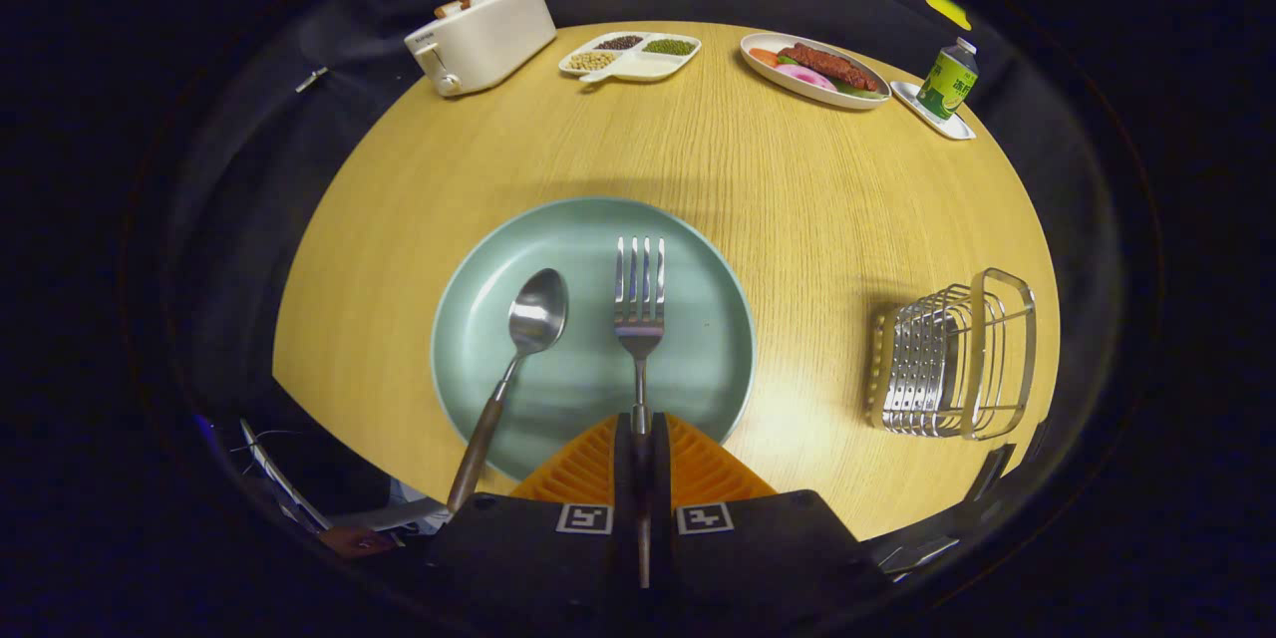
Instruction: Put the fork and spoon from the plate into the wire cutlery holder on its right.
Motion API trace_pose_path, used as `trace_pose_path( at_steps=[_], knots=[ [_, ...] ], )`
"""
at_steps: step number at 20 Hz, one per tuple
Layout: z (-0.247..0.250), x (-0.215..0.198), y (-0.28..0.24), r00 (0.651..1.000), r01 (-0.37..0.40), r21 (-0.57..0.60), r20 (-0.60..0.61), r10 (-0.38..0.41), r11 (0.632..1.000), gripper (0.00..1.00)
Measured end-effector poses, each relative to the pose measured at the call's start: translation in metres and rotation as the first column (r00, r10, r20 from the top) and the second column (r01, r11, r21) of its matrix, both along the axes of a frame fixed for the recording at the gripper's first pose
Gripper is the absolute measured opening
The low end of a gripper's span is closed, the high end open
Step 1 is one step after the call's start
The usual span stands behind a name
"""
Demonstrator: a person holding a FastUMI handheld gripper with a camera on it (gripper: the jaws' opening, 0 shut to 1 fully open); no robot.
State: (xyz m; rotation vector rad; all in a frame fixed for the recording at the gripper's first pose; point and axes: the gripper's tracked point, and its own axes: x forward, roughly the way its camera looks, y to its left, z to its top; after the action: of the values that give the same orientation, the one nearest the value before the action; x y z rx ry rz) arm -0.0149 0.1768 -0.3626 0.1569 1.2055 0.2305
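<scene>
Our fingers are clamped on the fork's handle, over the near rim of the plate.

We see the fork pointing straight ahead from between the fingers, its tines over the middle of the green plate. Just left of it the spoon lies on the same plate, bowl up, its dark handle reaching past the near rim. To the right, well apart on the tabletop, stands the wire cutlery holder. Beyond, along the far edge, we see a toaster, a divided dish, a plate of food and a can.
</scene>
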Motion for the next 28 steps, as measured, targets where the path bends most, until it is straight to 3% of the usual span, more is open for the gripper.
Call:
trace_pose_path(
  at_steps=[3,7,14,23,28],
  knots=[
    [0.042,-0.008,-0.03,0.999,-0.022,0.051,0.033,0.02,0.998,0.09],
    [0.078,-0.014,-0.102,0.998,-0.042,0.016,0.051,0.041,0.999,0.08],
    [0.073,-0.038,-0.199,0.982,-0.157,-0.112,-0.119,0.143,0.981,0.09],
    [0.04,-0.038,-0.221,0.877,-0.367,-0.175,-0.392,0.277,0.913,0.09],
    [0.031,-0.025,-0.223,0.853,-0.38,-0.192,-0.451,0.262,0.905,0.09]
  ],
)
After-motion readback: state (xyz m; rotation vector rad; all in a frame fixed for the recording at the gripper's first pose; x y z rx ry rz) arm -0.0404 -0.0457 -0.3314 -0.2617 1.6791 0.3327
